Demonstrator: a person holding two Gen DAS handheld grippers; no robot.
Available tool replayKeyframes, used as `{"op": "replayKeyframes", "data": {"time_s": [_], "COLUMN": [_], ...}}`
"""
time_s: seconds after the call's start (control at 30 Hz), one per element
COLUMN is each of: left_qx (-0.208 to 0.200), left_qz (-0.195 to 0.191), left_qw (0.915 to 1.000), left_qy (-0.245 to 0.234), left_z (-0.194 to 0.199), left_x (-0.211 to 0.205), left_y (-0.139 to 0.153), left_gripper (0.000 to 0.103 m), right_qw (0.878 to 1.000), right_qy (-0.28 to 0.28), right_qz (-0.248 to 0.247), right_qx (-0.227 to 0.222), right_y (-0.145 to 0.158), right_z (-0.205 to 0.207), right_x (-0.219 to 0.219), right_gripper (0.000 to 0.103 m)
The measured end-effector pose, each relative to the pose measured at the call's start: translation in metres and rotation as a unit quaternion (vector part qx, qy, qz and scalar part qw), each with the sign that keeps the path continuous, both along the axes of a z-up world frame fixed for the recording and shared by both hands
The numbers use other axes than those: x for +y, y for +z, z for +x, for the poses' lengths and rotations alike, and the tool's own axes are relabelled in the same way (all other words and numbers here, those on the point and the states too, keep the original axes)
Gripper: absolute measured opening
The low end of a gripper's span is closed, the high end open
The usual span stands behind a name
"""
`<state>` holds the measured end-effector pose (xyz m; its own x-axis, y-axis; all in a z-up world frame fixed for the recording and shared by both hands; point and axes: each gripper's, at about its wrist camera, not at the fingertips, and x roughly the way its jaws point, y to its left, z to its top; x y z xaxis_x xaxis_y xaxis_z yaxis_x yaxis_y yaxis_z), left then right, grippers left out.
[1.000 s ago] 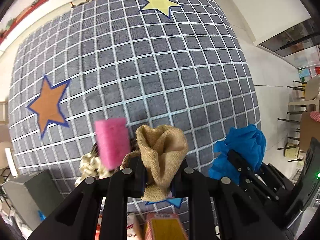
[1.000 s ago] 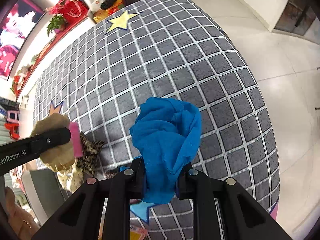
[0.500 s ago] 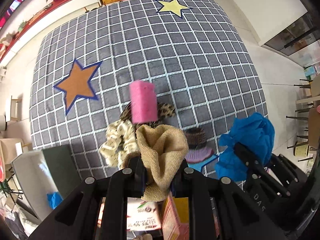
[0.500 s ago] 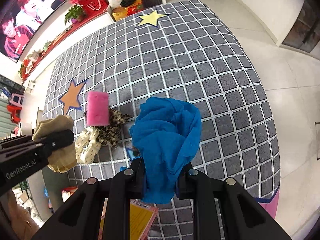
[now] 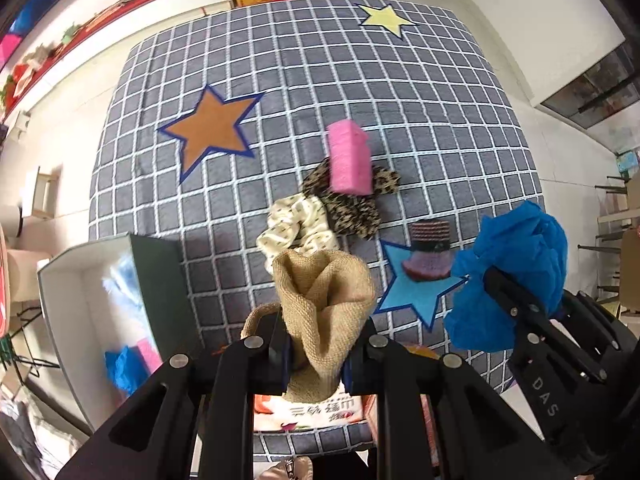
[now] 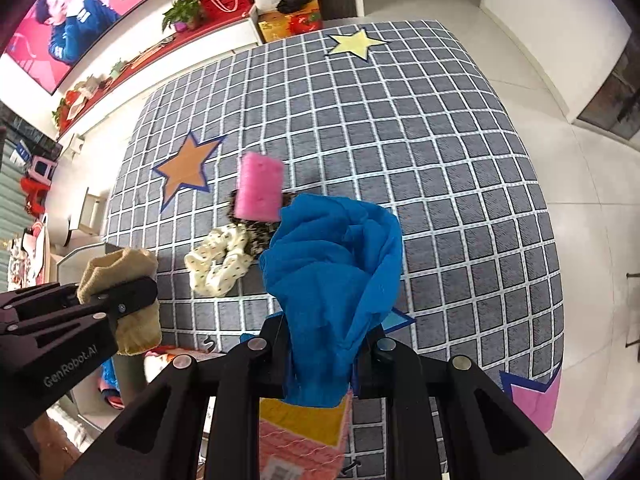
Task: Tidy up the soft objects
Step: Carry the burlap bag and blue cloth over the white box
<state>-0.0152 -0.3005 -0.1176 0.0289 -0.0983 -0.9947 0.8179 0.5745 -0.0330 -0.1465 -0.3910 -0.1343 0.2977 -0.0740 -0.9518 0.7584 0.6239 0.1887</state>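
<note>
The left gripper was clamped on a burlap pouch, whose open mouth flared upward above the jaws, and the right gripper was pinched tight on a bunched blue cloth that rose from between its fingers and hung a little below them. Both were held above a grey checked rug marked with stars (an orange star, a yellow star at the far edge and a blue star nearest the grippers). On the rug lay the remaining soft things: a pink sponge resting on a leopard-print scrunchie, a cream dotted scrunchie touching the leopard one on its near left side, and a small purple knitted hat sitting on the upper edge of the blue star. An open white box stood at the rug's near left edge, with something blue and something pink at its bottom; these were too blurred to name.
</note>
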Motion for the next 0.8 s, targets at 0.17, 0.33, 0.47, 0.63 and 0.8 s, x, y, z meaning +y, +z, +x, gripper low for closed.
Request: {"op": "replayKeyframes", "data": {"time_s": [0.17, 0.33, 0.47, 0.63, 0.8], "left_qx": [-0.001, 0.0, 0.002, -0.003, -0.009], "left_qz": [-0.007, -0.015, -0.017, -0.023, -0.028], "left_qw": [0.9999, 0.9994, 0.9988, 0.9978, 0.9966], "left_qy": [0.015, 0.032, 0.046, 0.061, 0.077], "left_z": [0.008, 0.017, 0.026, 0.038, 0.051], "left_x": [0.021, 0.041, 0.056, 0.074, 0.092], "left_y": [0.005, 0.01, 0.013, 0.02, 0.024], "left_gripper": [0.02, 0.02, 0.021, 0.021, 0.021], "right_qw": [1.0, 1.0, 0.999, 0.997, 0.996], "right_qy": [0.012, 0.027, 0.046, 0.066, 0.085], "right_qz": [-0.008, -0.014, -0.021, -0.032, -0.04], "right_qx": [-0.001, 0.0, 0.001, -0.004, -0.007], "right_y": [0.007, 0.014, 0.02, 0.03, 0.037], "right_z": [0.008, 0.019, 0.031, 0.047, 0.063], "right_x": [0.015, 0.028, 0.041, 0.056, 0.071], "right_gripper": [0.021, 0.021, 0.021, 0.021, 0.021]}}
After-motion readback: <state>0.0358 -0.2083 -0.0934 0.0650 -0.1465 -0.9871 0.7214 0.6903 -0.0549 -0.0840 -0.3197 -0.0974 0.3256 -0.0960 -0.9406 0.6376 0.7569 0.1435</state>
